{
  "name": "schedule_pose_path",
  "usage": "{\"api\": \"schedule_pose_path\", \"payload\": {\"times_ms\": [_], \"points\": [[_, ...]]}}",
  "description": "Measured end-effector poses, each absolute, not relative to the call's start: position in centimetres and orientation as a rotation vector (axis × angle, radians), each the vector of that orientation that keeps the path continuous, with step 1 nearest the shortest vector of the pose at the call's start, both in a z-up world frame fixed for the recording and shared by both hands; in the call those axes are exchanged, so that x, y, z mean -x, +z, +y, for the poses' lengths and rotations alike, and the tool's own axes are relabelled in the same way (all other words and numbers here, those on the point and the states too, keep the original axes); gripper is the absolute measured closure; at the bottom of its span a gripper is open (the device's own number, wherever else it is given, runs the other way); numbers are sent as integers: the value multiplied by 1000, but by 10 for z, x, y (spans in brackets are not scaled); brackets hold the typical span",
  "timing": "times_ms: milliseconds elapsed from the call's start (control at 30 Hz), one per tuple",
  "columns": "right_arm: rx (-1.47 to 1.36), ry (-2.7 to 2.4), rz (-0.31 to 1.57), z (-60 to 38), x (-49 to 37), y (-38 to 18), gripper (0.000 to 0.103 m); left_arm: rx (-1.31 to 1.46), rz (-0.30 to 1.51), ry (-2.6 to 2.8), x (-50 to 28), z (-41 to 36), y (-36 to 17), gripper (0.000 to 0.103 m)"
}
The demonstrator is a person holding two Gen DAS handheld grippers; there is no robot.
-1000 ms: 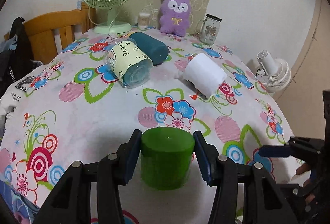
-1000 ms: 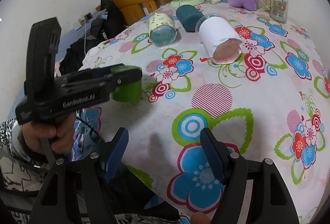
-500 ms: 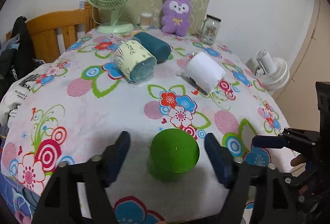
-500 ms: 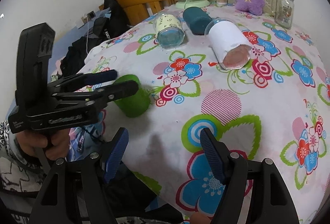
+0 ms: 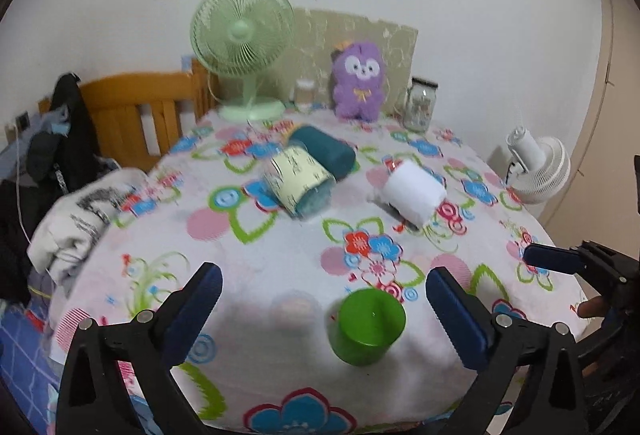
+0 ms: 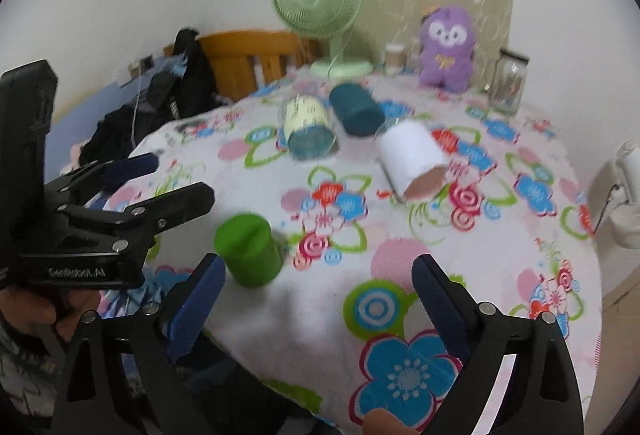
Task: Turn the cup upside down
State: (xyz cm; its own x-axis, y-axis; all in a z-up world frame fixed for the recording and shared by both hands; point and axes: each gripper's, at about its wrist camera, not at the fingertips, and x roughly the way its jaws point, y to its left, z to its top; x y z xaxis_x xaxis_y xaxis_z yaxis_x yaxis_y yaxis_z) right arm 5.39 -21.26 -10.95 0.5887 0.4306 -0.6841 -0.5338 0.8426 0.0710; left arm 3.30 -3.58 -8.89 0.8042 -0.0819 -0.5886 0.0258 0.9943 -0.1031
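Observation:
The green cup stands upside down, closed base up, on the flowered tablecloth near its front edge. It also shows in the right wrist view. My left gripper is open and empty, raised and pulled back, with the cup between and below its blue pads. In the right wrist view the left gripper is left of the cup. My right gripper is open and empty, above the tablecloth to the right of the cup.
Three cups lie on their sides mid-table: a cream-labelled one, a teal one and a white one. A green fan, purple plush and glass jar stand at the back. A wooden chair with clothes is at the left.
One second ago my left gripper was shut on the upside-down green cup. It has opened, let the cup go on the cloth, and drawn up and back. The right gripper has lifted a little.

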Motion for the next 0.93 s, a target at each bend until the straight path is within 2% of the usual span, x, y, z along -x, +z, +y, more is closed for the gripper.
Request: {"api": "schedule_pose_path", "payload": {"times_ms": [100,533,933], "points": [[143,510,695,-207,-46,-101,1,82,614,-46,-28,-31,-81,0],[124,366,450,-204,0,-61,0,79,528,-28,3,-20,-55,0],[77,368,433,-207,16,-54,0,81,527,-49,14,-24,-55,0]]}}
